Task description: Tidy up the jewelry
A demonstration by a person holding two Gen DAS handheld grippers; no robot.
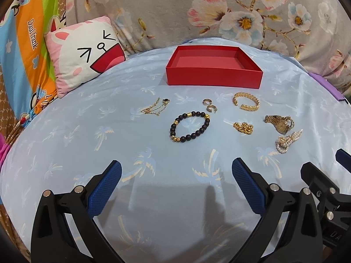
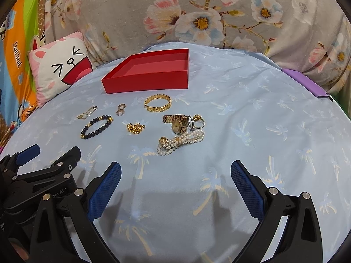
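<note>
Jewelry lies spread on the blue palm-print bedsheet in front of you, just short of the open red box, which holds nothing you can see. Nearest the box sit the gold cuff bracelet and a pair of small hoop earrings, with a thin gold chain off to the left. Closer to you lie the dark beaded bracelet, a gold bead cluster, the gold watch, and the pearl strand. Two rings rest touching the watch. Your left gripper hovers above the sheet with its jaws spread wide, holding nothing. Your right gripper is likewise spread and empty, just beside it. A cartoon cushion leans behind the sheet on the left.
</note>
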